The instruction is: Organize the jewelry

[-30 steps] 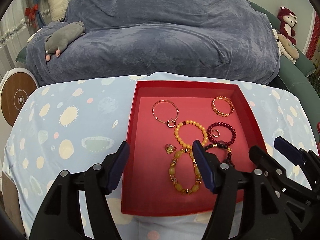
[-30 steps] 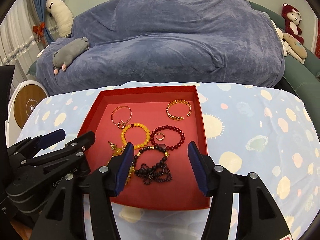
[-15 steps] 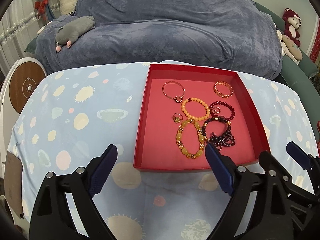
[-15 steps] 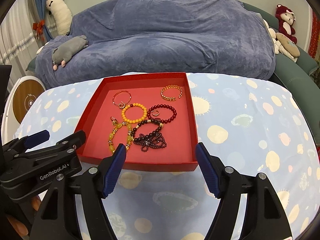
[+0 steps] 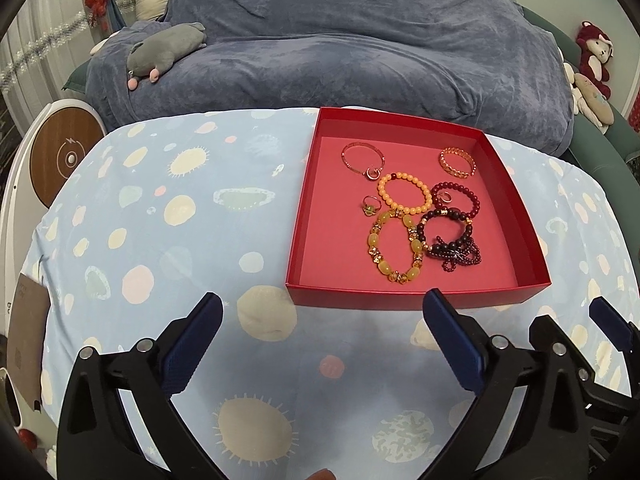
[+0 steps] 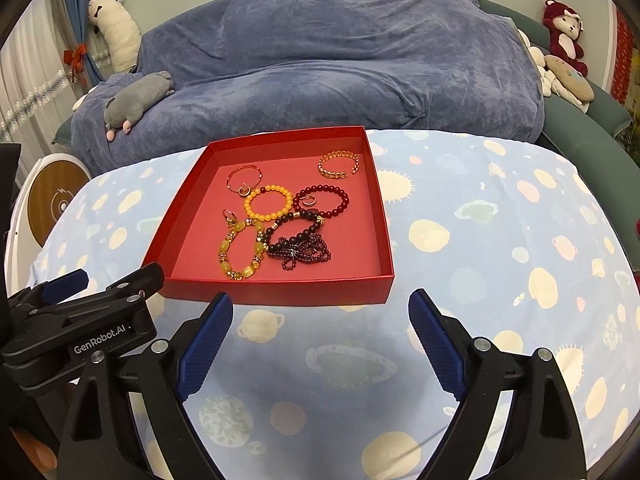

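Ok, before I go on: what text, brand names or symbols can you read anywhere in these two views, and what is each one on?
"GenRobot.AI": white lettering on the black body of the left gripper, seen in the right wrist view.
A lightning-bolt symbol, no words: on the round wooden disc at the left edge.
The brown card at the lower left edge carries small marks, too small to read.
Nothing readable on the red tray, the jewelry or the patterned cloth.

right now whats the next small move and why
Probably bring the left gripper forward over the red tray. Both grippers, whose jaws have just been opening, hang empty short of it, right gripper too, and the bracelets lie tangled inside.
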